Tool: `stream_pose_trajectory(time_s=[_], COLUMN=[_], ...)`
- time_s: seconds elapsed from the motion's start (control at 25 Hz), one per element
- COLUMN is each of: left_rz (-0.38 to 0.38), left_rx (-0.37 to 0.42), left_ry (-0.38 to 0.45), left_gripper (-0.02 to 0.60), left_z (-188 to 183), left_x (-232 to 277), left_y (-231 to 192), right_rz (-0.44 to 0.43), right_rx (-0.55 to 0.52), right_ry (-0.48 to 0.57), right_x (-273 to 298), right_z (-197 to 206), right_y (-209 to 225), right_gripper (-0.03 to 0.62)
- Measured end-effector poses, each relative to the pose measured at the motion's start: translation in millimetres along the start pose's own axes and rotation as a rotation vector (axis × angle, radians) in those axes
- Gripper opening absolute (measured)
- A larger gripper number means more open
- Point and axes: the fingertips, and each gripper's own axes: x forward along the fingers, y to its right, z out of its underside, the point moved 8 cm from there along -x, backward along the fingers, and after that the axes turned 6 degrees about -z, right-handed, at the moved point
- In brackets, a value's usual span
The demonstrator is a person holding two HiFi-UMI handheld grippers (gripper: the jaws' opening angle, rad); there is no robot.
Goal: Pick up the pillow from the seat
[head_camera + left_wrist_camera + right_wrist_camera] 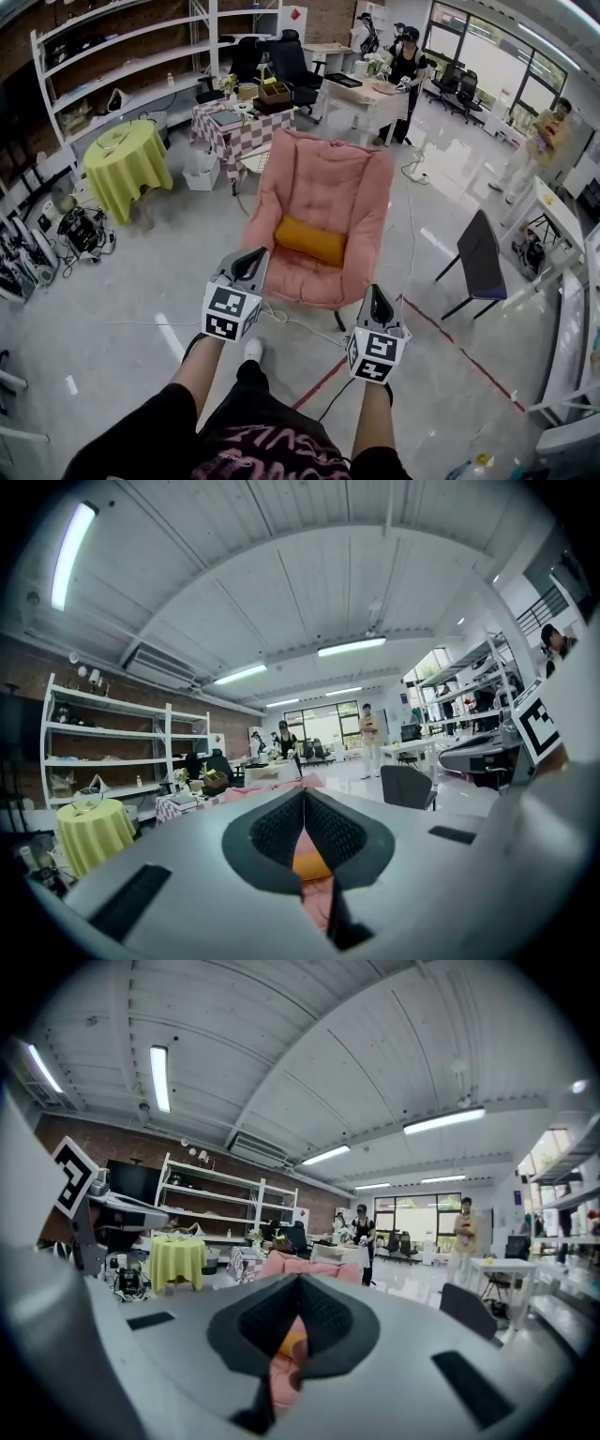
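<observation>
- One round bench (127,159) under a yellow-green cloth is standing far left. One bench under a checked cloth (217,134) is sitting just right of it, carrying clutter.
- Left gripper (251,255) is hovering in front of the armchair, fingers pressing together with nothing between them. Its marker cube (231,312) is showing black-and-white square codes, no words.
- Pink lettering is running across the person's black shirt (267,450); it is cut off and too blurred to read.
- One orange pillow (310,241) is lying on the seat of one pink armchair (323,169), at the foot of the backrest, apart from both grippers. In both gripper views it is peeking out below the closed fingers.
- Right gripper (377,292) is hanging near the armchair's front right corner, fingers also closing flat on each other and holding nothing. The second marker cube (375,356) is showing the same kind of codes.
- One dark chair (480,255) is standing right of the armchair, with a red tape line (459,349) crossing the floor beside it.
- Two people are standing at the back: one in black (407,58) by a white bench, one in a yellow top (551,127) far right.
</observation>
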Motion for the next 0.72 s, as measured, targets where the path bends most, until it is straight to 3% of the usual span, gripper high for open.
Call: stream_pose_trajectory(time_s=[0.72], left_rz=[0.010], left_rx=[-0.021], left_ry=[-0.028], left_gripper=[0.009], left_z=[25], left_x=[94], left_y=[-48], right_rz=[0.019], right_rx=[0.040], right_ry=[-0.040], right_x=[102], right_z=[12], right_y=[7], right_gripper=[0.020])
